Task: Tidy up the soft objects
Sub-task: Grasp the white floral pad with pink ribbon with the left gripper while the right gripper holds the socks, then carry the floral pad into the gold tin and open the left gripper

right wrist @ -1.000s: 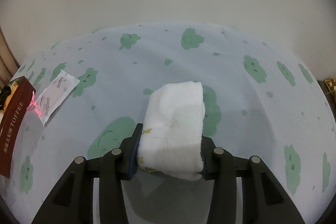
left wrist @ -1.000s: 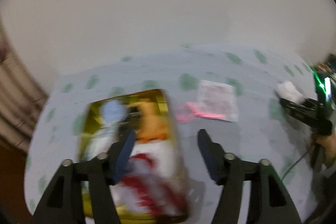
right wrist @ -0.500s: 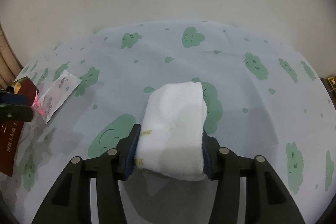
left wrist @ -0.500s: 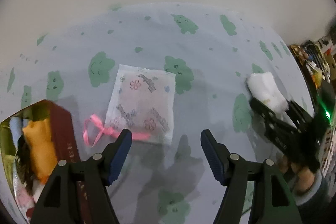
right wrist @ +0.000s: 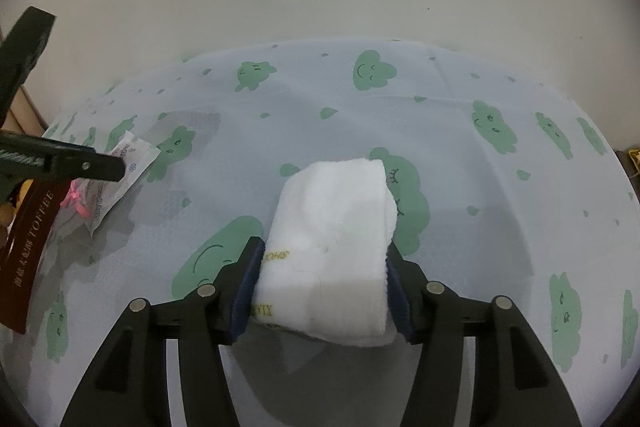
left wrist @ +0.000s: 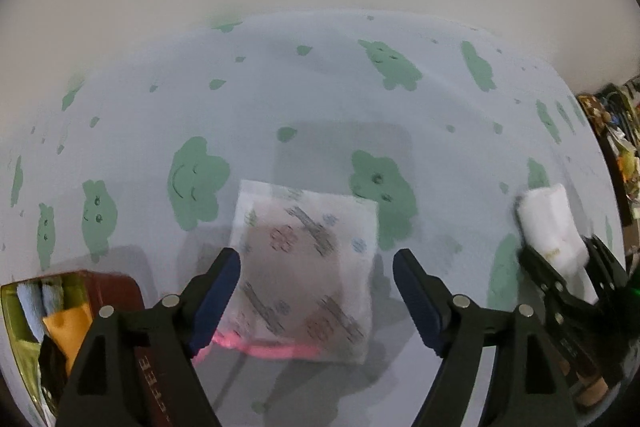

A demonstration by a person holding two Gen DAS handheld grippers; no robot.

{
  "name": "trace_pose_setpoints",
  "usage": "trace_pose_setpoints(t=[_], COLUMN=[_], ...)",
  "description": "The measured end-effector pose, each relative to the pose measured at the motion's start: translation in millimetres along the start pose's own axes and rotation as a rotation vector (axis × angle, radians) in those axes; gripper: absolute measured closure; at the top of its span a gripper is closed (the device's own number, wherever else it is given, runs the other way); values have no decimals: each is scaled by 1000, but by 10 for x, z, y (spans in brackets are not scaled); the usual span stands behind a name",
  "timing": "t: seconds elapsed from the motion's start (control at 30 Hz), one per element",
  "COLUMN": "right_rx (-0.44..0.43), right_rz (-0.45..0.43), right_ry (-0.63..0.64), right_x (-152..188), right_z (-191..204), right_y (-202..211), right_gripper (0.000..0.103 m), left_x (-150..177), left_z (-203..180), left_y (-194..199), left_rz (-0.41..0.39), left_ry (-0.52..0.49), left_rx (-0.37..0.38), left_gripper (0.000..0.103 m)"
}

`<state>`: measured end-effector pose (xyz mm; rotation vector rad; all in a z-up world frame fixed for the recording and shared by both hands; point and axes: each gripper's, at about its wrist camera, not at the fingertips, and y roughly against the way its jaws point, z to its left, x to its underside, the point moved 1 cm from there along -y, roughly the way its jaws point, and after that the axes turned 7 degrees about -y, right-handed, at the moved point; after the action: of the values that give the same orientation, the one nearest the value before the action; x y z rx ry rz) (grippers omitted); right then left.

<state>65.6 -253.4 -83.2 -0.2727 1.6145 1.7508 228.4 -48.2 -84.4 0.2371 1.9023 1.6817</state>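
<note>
A white gauze sachet (left wrist: 312, 227) tied with a pink ribbon (left wrist: 276, 349) lies flat on the cloud-print tablecloth (left wrist: 320, 99). My left gripper (left wrist: 316, 257) hovers just above it, open and still opening, with nothing pressed between its pads. In the right wrist view the sachet (right wrist: 132, 157) sits far left under one left finger (right wrist: 80, 165). A folded white towel (right wrist: 332, 235) rests on the cloth between the pads of my right gripper (right wrist: 325, 249). Its jaws are opening, but both pads still touch the towel's sides. The left wrist view shows the towel (left wrist: 544, 211) at the right.
A dark red toffee tin (left wrist: 120, 287) stands at the lower left, holding an orange piece (left wrist: 66, 327) and a light blue piece (left wrist: 36, 303). Its lettered wall (right wrist: 28, 251) shows at the left edge. A plain wall runs behind the table. Clutter (left wrist: 624, 131) sits past the right edge.
The left gripper swung from over the tin to over the sachet, came lower, and its jaws spread wider. The right gripper stayed put while its jaws widened and the towel puffed out.
</note>
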Motion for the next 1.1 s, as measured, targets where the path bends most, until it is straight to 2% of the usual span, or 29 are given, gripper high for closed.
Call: trace_pose_setpoints(t=[0.17, 0.3, 0.43, 0.53, 0.73, 0.8, 0.83, 0.9, 0.97, 1.03, 1.07, 1.1], right_rx=[-8, -13, -19, -21, -24, -25, -25, -24, -24, -24, -24, -23], right_rz=[0, 0, 1, 2, 3, 3, 3, 3, 3, 4, 4, 4], right_ry=[-3, -5, -8, -9, -11, -12, -12, -11, -10, -10, -9, -8], right_x=[6, 5, 4, 1, -3, -2, -1, 1, 1, 2, 3, 4], right_z=[-7, -11, -14, -10, -10, -16, -16, -16, -12, -6, -3, 1], right_y=[8, 11, 17, 17, 11, 10, 11, 10, 8, 10, 9, 8], right_gripper=[47, 47, 46, 45, 45, 44, 44, 44, 43, 43, 42, 42], left_x=[-8, 33, 68, 73, 57, 70, 83, 106, 122, 120, 123, 127], left_z=[109, 163, 65, -33, 9, 4, -3, -5, 3, 22, 35, 41], left_y=[-91, -145, -179, -242, -235, -234, -228, -188, -125, -73, -47, -31], left_rz=[-9, -25, -37, -35, -36, -33, -40, -59, -62, -61, -57, -56], left_ry=[17, 35, -6, -36, 27, 33, 39, 49, 67, 91, 107, 115], left_rx=[-25, 16, 0, -41, -31, -63, -78, -86, -93, -83, -91, -85], left_gripper=[22, 21, 9, 8, 8, 8, 12, 30, 63, 78, 83, 84])
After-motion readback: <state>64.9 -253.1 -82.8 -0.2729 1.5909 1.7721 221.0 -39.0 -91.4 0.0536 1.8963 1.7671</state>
